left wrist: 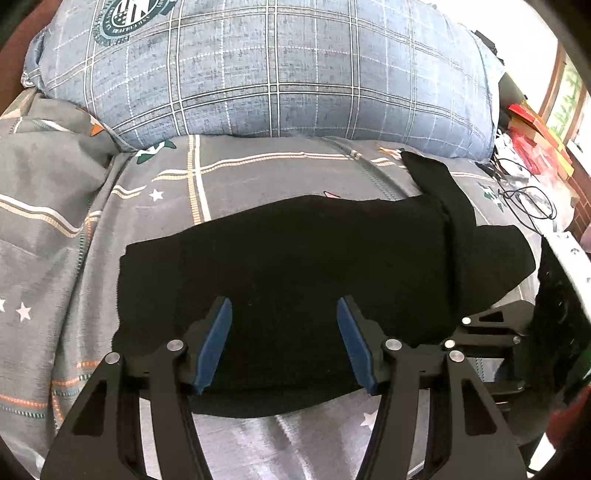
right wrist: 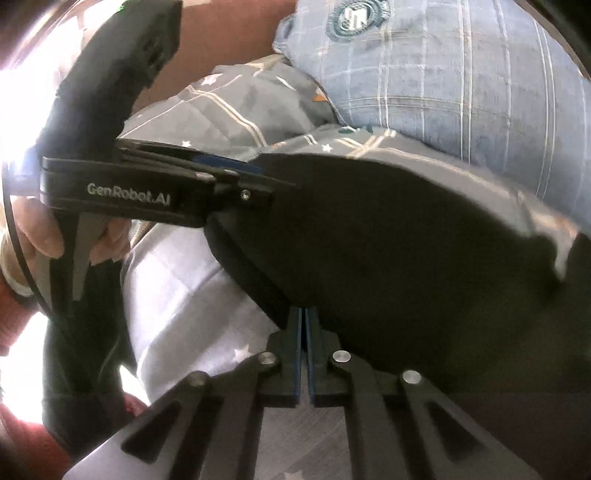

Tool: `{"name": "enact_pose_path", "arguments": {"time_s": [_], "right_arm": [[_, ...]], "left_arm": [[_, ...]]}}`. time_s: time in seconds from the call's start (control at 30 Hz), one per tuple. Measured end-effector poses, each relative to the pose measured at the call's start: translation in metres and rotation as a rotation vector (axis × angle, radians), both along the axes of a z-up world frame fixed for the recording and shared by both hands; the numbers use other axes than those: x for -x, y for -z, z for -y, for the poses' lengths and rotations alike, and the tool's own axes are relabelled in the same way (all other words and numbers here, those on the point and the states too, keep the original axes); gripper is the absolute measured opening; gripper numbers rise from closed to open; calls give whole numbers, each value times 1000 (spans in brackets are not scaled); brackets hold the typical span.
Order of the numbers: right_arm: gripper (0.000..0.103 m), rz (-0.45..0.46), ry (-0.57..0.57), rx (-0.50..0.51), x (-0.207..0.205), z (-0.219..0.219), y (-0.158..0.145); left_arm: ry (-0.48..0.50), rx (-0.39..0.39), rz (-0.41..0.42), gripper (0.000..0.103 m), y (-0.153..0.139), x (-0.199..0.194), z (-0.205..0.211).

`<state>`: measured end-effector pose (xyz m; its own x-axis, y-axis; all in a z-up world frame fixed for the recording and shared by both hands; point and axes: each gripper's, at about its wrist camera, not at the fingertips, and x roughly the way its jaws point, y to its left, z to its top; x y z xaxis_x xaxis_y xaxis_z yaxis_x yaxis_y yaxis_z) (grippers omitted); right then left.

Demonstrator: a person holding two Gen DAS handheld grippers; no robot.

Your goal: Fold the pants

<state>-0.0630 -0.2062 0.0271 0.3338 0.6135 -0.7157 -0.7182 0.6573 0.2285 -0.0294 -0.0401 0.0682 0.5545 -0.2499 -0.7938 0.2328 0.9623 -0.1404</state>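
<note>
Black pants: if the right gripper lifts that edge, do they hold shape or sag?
Probably sag: the black pants are soft cloth, and a loose flap already lies askew at the far right. Likely light, since the bedspread hardly dents. The right gripper, shut on the pants' edge, may slip.

White lettering reading "GenRobot.AI" runs along the black side of the left gripper, seen from the right wrist camera. A round dark-green emblem printed on the blue plaid pillow carries large white letters and a ring of small text, too blurred and cropped to read in either view. No other legible text appears
</note>
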Motion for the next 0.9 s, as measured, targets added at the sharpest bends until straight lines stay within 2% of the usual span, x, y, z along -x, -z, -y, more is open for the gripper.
{"name": "enact_pose_path", "arguments": {"time_s": [0.07,0.13,0.23,0.33,0.5,0.7,0.9], "right_arm": [[14,-18,23,-29,-2,13,-7],[33,4,62,-52,-4,33,-20],[41,28,143,-76,-19,72,-41],[44,56,264,-30,-43,102,-48],[44,47,444,58,-96,140,-39],[44,39,542,74,-130,160,-33],[45,34,558,77,-146,169,-31]], "left_arm": [[3,2,-3,58,-1,-3,2],[8,8,0,58,-2,-5,5],[22,29,-3,60,-1,-12,14],[48,70,-17,61,1,-17,28],[121,119,-42,61,5,-23,66],[184,130,-59,63,5,-29,99],[210,124,-69,63,10,-36,115]]}}
